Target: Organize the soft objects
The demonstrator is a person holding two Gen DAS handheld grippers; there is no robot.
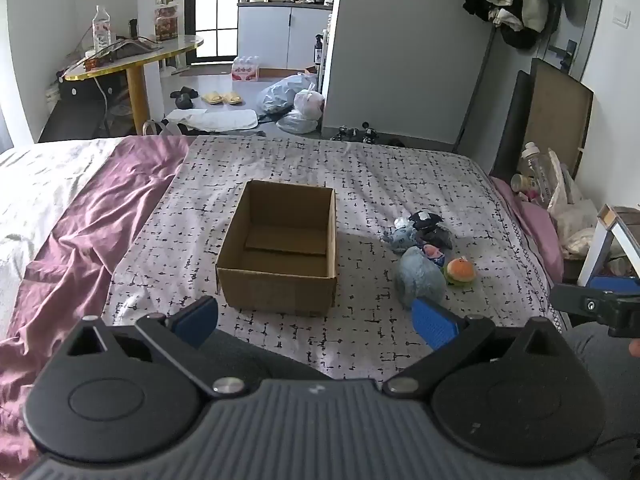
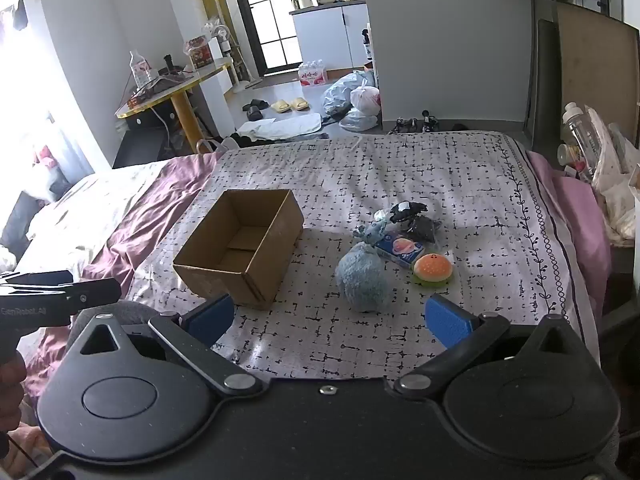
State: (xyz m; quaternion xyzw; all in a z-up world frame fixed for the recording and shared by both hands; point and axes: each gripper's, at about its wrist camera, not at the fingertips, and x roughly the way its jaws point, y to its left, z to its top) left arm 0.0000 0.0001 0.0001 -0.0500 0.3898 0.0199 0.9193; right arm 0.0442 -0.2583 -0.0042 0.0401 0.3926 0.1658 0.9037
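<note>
1. Bedroom setup: a bed with a white patterned blanket (image 2: pixel 400 168) laid over a purple sheet (image 1: pixel 92 208), and a kitchen area visible past the foot of it.
2. An open cardboard box (image 1: pixel 280 280) sits roughly mid-blanket, nothing in it apart from its own bottom flaps.
3. Just to the right of the box is the little pile of soft stuff, all bunched together: a fluffy light-blue plush (image 2: pixel 362 280) nearest the camera, a burger-shaped squishy (image 2: pixel 433 269) just beside it, a blue packet with a pink round print (image 2: pixel 400 249), a small blue-grey plush creature (image 2: pixel 374 232) and a black-and-white soft toy (image 2: pixel 406 210) further back.
4. Left gripper (image 1: pixel 316 320) hovers low over the near edge of the blanket, blue pads spread wide with nothing between them. The box sits straight ahead of it.
5. Right gripper (image 2: pixel 330 318) is spread wide too, holding nothing, lined up with the fluffy blue plush, which is close in front of it but not touching.
6. Background has a gold-edged table (image 1: pixel 136 56) with a water bottle (image 1: pixel 101 26) on it, plus bags on the floor.
</note>
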